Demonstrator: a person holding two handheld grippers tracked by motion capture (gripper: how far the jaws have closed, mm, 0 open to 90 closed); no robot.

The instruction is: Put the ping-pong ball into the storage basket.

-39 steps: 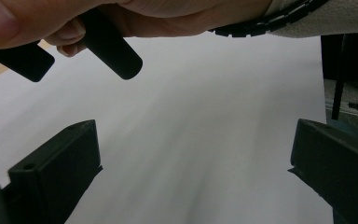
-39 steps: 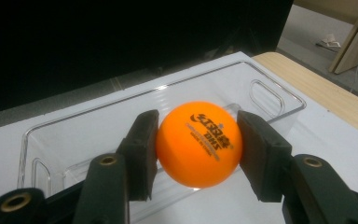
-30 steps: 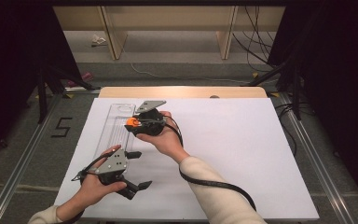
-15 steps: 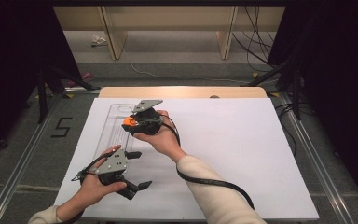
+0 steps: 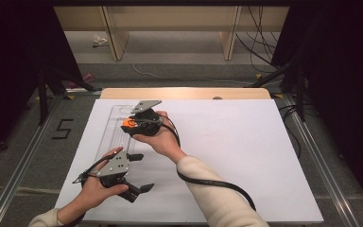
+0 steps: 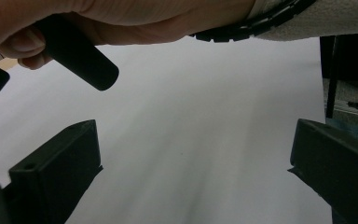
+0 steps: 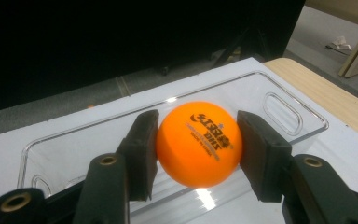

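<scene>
An orange ping-pong ball (image 7: 198,142) with dark print sits clamped between the two black pads of my right gripper (image 7: 198,154), held just above a clear plastic tray (image 7: 279,100). From above, the ball (image 5: 128,124) shows at the tip of the right gripper (image 5: 131,126), over the clear tray (image 5: 116,142) at the left of the white table. My left gripper (image 5: 139,172) rests low near the table's front left, its jaws spread wide with nothing between them. In the left gripper view its jaws (image 6: 191,172) frame bare white surface, with the person's right hand (image 6: 121,18) above.
The white table sheet (image 5: 246,156) stretches wide to the right of the tray. A wooden edge (image 5: 189,93) borders the far side. A cable (image 5: 217,182) trails from the right gripper along the sleeve. Dark floor with a "5" mark (image 5: 62,128) lies to the left.
The right gripper with the ball has drifted slightly left over the tray. The left gripper has stayed where it was.
</scene>
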